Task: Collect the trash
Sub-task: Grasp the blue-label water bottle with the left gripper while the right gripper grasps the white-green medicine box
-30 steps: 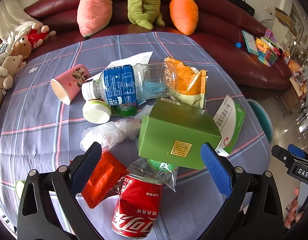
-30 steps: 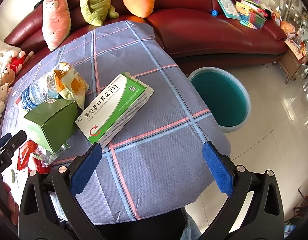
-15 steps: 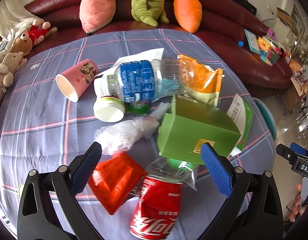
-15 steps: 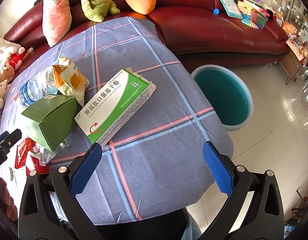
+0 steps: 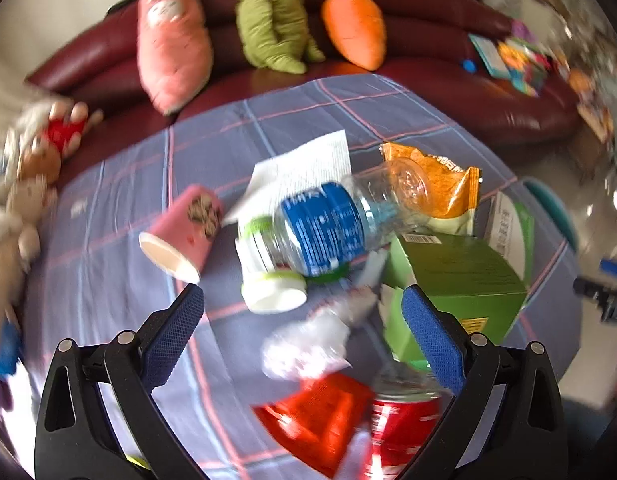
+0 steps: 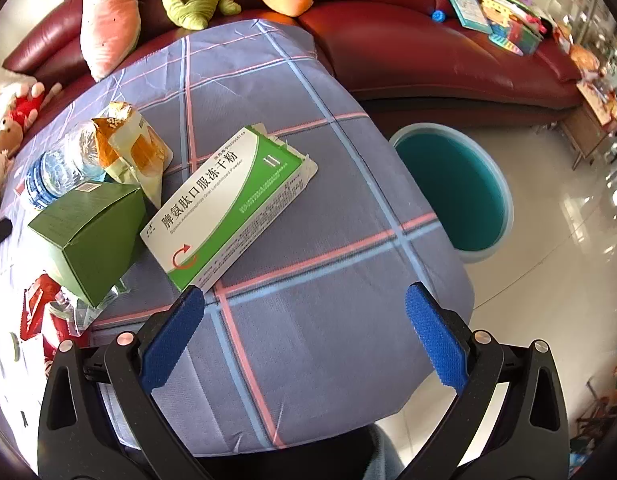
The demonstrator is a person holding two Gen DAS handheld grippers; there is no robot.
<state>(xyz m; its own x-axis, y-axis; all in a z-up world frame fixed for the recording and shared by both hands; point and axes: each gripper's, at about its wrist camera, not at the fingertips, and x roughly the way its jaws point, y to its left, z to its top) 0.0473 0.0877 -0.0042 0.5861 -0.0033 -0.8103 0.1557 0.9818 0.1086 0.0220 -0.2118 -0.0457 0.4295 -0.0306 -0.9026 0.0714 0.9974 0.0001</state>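
Right wrist view: empty gripper facing the medicine box.

Right gripper (image 6: pixel 304 332) has its fingers wide apart; the white-and-green medicine box (image 6: pixel 228 204) lies just ahead-left, long axis diagonal, teal bin (image 6: pixel 454 188) beyond the table edge. Left gripper (image 5: pixel 302 338), likewise spread and empty, hovers over the bottle (image 5: pixel 328 228) pile.

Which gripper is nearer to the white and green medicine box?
Right. The right gripper hovers open just in front of the medicine box. The left gripper is over the trash pile, beyond the green box.
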